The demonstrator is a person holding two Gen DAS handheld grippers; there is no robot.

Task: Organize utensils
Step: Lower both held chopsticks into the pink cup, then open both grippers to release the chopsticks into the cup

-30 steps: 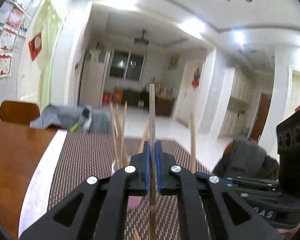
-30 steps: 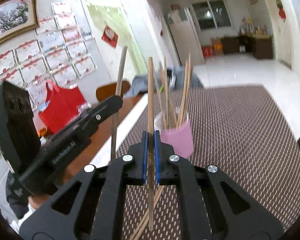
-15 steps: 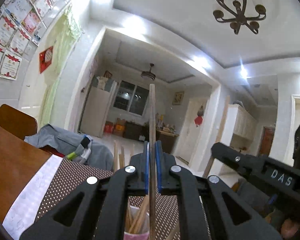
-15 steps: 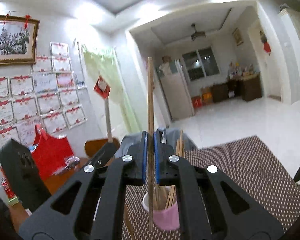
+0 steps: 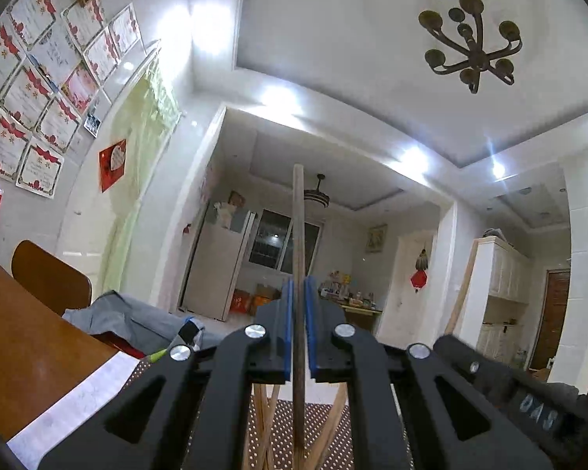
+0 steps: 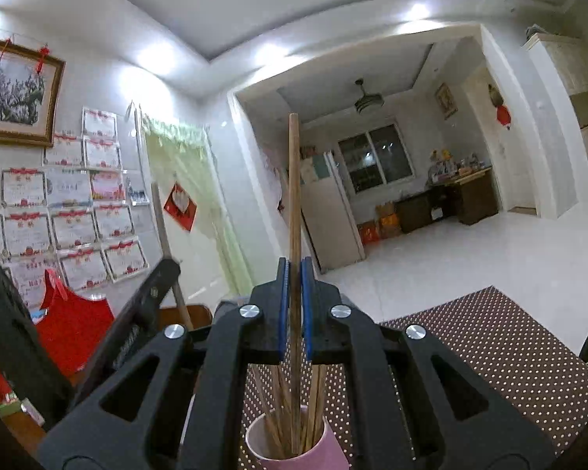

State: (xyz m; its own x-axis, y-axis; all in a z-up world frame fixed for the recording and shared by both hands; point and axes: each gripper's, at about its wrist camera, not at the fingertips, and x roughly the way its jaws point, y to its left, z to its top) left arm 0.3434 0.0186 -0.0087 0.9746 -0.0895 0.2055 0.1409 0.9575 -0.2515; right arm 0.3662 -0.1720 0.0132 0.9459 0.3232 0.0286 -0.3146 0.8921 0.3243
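Both chopsticks (image 6: 294, 211) lowered upright into pink cup (image 6: 294, 454)

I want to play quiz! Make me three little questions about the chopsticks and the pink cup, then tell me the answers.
1. True or false: the right gripper is shut on a chopstick that stands upright.
2. Where is the lower end of that chopstick? A) flat on the mat B) down in the pink cup C) on the floor
3. Fill in: the left gripper holds one ____ too.

Key: 1 true. 2 B; the cup stands on the dotted brown mat with other chopsticks already in it. 3 chopstick.
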